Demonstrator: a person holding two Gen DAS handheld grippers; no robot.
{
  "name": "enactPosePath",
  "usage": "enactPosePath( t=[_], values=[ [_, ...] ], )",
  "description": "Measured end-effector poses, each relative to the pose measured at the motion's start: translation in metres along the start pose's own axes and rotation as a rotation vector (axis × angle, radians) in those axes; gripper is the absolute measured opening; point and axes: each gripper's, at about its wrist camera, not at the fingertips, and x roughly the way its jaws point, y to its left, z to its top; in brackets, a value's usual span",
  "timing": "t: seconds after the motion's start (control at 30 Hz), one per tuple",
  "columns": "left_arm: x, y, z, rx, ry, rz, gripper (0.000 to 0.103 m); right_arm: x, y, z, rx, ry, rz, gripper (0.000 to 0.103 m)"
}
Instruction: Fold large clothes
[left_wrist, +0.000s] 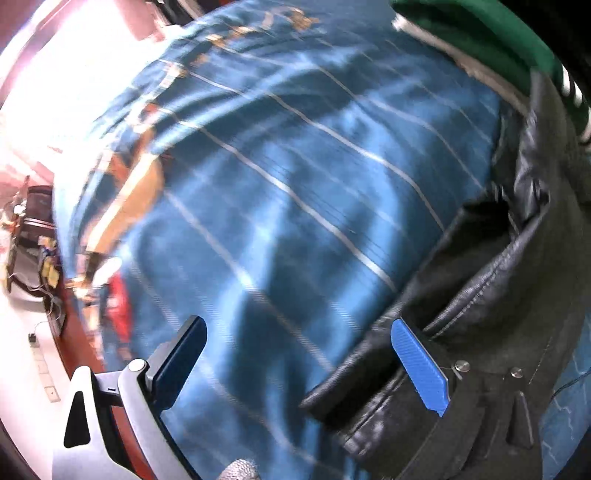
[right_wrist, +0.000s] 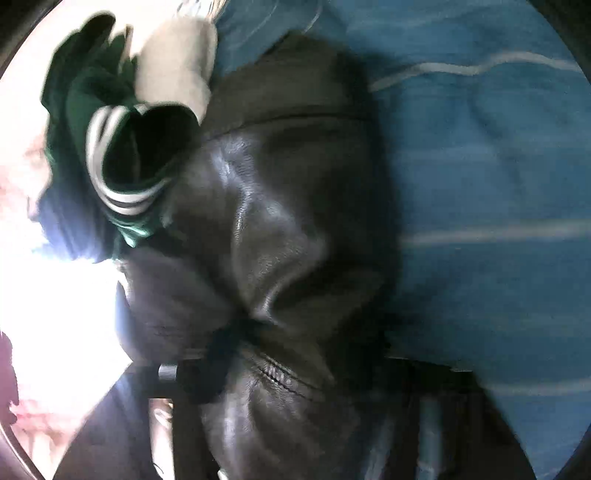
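1. A black leather jacket (left_wrist: 476, 295) lies crumpled on a bed covered by a blue blanket with thin white stripes (left_wrist: 280, 192).
2. The left gripper (left_wrist: 295, 354) points steeply down over the blanket with its jaws spread wide and nothing between them; one blue pad (left_wrist: 419, 365) sits just at the jacket's edge.
3. The right gripper (right_wrist: 236, 354) is buried in bunched leather (its fingers mostly hidden), and the folds appear pinched where it meets them.
4. A green garment with white stripes (right_wrist: 110, 155) lies beside the jacket's far end, touching it.
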Motion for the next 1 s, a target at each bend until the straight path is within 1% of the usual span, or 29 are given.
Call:
enactPosePath(
  t=[0.03,0.1,0.17,0.23,0.27,0.3,0.33,0.37,0.4,0.43,0.47,0.5,0.53,0.57,0.6,0.63,0.67,0.7,0.73,0.77,0.8,0.83,0.87,0.93,1.0],
  values=[
    [-0.006,0.006,0.0,-0.01,-0.009,0.004,0.103,-0.009,-0.004,-0.006,0.035,-0.024,0.027,0.025],
    [-0.019,0.018,-0.003,-0.028,-0.015,0.012,0.103,-0.038,-0.012,-0.026,0.136,-0.08,0.095,0.022],
    [-0.031,0.028,-0.008,-0.047,-0.012,-0.004,0.103,-0.071,-0.015,-0.051,0.174,-0.125,0.094,0.021],
    [-0.038,0.032,-0.015,-0.051,0.003,-0.027,0.103,-0.119,-0.034,-0.093,0.254,-0.175,0.062,0.021],
    [-0.04,0.028,-0.019,-0.051,0.009,-0.043,0.103,-0.138,-0.042,-0.108,0.279,-0.19,0.044,0.021],
    [-0.042,0.027,-0.024,-0.049,0.018,-0.071,0.103,-0.163,-0.057,-0.135,0.306,-0.209,-0.009,0.021],
    [-0.04,0.014,-0.03,-0.041,0.024,-0.082,0.103,-0.185,-0.072,-0.159,0.318,-0.216,-0.074,0.022],
    [-0.036,0.007,-0.033,-0.029,0.034,-0.092,0.103,-0.197,-0.081,-0.174,0.327,-0.213,-0.11,0.024],
    [-0.032,0.0,-0.037,-0.015,0.05,-0.1,0.102,-0.212,-0.099,-0.192,0.356,-0.206,-0.157,0.031],
    [-0.028,-0.007,-0.041,-0.004,0.068,-0.117,0.102,-0.222,-0.12,-0.206,0.398,-0.187,-0.18,0.035],
    [-0.024,-0.015,-0.043,0.003,0.083,-0.138,0.102,-0.229,-0.136,-0.21,0.436,-0.171,-0.192,0.038],
    [-0.019,-0.025,-0.046,0.013,0.099,-0.168,0.102,-0.235,-0.149,-0.211,0.475,-0.152,-0.212,0.051],
    [-0.015,-0.032,-0.047,0.022,0.106,-0.187,0.102,-0.239,-0.162,-0.218,0.495,-0.132,-0.23,0.058],
    [-0.011,-0.038,-0.049,0.029,0.109,-0.199,0.102,-0.237,-0.163,-0.221,0.497,-0.122,-0.238,0.06],
    [-0.008,-0.046,-0.05,0.036,0.112,-0.21,0.102,-0.246,-0.164,-0.223,0.484,-0.116,-0.253,0.061],
    [-0.003,-0.053,-0.051,0.038,0.124,-0.23,0.102,-0.249,-0.157,-0.222,0.464,-0.122,-0.257,0.061],
    [0.001,-0.059,-0.051,0.036,0.137,-0.251,0.1,-0.256,-0.152,-0.223,0.439,-0.13,-0.265,0.061],
    [0.004,-0.064,-0.051,0.036,0.143,-0.272,0.098,-0.263,-0.158,-0.224,0.421,-0.135,-0.281,0.061],
    [0.004,-0.07,-0.05,0.041,0.124,-0.281,0.091,-0.269,-0.153,-0.223,0.399,-0.144,-0.302,0.061],
    [0.0,-0.077,-0.05,0.068,0.088,-0.267,0.047,-0.267,-0.146,-0.223,0.385,-0.15,-0.31,0.061],
    [-0.002,-0.082,-0.05,0.093,0.075,-0.253,0.011,-0.275,-0.142,-0.221,0.359,-0.159,-0.328,0.061],
    [-0.008,-0.087,-0.048,0.115,0.058,-0.236,0.011,-0.28,-0.138,-0.219,0.335,-0.165,-0.343,0.061],
    [-0.019,-0.089,-0.047,0.123,0.02,-0.25,0.01,-0.284,-0.134,-0.216,0.316,-0.169,-0.349,0.061],
    [-0.045,-0.091,-0.042,0.139,-0.052,-0.273,0.01,-0.275,-0.114,-0.218,0.277,-0.175,-0.355,0.061],
    [-0.078,-0.09,-0.033,0.144,-0.125,-0.307,0.01,-0.267,-0.095,-0.207,0.227,-0.174,-0.355,0.061]
  ],
)
